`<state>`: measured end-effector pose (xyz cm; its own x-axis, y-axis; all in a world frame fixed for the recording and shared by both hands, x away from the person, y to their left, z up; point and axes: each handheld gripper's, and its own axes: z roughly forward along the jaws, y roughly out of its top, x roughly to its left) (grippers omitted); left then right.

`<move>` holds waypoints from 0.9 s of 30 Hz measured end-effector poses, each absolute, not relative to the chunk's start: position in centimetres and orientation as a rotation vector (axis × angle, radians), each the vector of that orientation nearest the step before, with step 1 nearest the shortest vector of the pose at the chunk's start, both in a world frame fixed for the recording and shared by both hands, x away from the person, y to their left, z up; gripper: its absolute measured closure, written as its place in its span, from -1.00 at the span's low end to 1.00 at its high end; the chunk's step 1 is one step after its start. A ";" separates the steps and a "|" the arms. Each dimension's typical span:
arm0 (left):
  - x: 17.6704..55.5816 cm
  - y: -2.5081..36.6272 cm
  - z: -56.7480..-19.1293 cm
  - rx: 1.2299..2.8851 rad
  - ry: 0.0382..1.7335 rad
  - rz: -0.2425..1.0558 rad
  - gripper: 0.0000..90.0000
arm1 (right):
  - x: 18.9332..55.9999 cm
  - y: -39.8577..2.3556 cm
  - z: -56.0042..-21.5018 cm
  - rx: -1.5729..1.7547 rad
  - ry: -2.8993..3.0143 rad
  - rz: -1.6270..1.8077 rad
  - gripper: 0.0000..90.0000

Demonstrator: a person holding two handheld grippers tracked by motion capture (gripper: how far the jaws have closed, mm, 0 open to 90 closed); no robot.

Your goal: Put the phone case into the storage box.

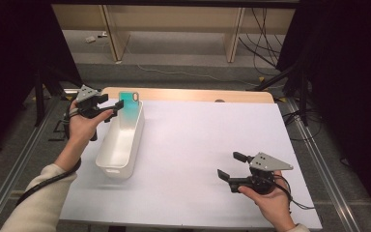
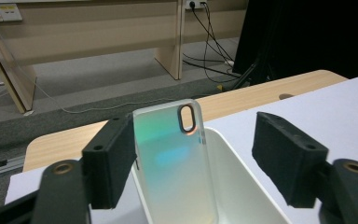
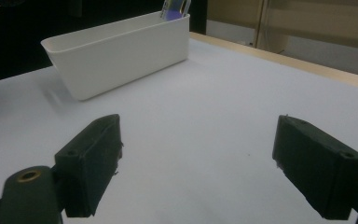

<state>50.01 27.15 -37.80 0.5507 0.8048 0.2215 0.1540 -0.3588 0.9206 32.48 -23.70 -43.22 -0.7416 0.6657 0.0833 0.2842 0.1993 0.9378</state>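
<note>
From the high view, your left gripper (image 1: 117, 107) sits at the far left corner of the white table sheet (image 1: 207, 145), just beside the far end of the long white plastic bin (image 1: 121, 140). Its jaws stand apart, with the iridescent teal phone case (image 1: 129, 107) just off their tips. The case stands upright against the far end wall inside the bin, its top edge rising above the rim. The bin lies lengthwise close to the sheet's left edge, so you have little room on that side. To the right of the bin the sheet is bare right across to your right gripper (image 1: 229, 166), which rests near the front right corner with its jaws wide and nothing between them. A strip of pale wooden tabletop (image 1: 193, 94) shows beyond the sheet's far edge.

In the left gripper view, your left gripper (image 2: 193, 161) has its jaws well parted. The phone case (image 2: 175, 163) stands between them, nearer the left pad, but neither pad presses on it. Its oval camera cutout is near the top. The white bin wall (image 2: 237, 172) runs below and to the right of the case.

In the right gripper view, your right gripper (image 3: 198, 165) holds its jaws wide over bare white sheet. The bin (image 3: 121, 56) stands well beyond, near the sheet's edge, with the tip of the phone case (image 3: 175, 8) above its far end.
</note>
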 end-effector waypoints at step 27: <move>43.0 25.8 -37.9 1.827 0.709 0.820 -0.63 | 32.6 -23.9 -43.0 0.902 2.136 1.554 -0.63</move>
<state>42.98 25.79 -37.88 0.6028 0.7662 0.2225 0.1097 -0.3558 0.9281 32.58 -23.90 -42.99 -0.7368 0.6706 0.0863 0.2885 0.1964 0.9371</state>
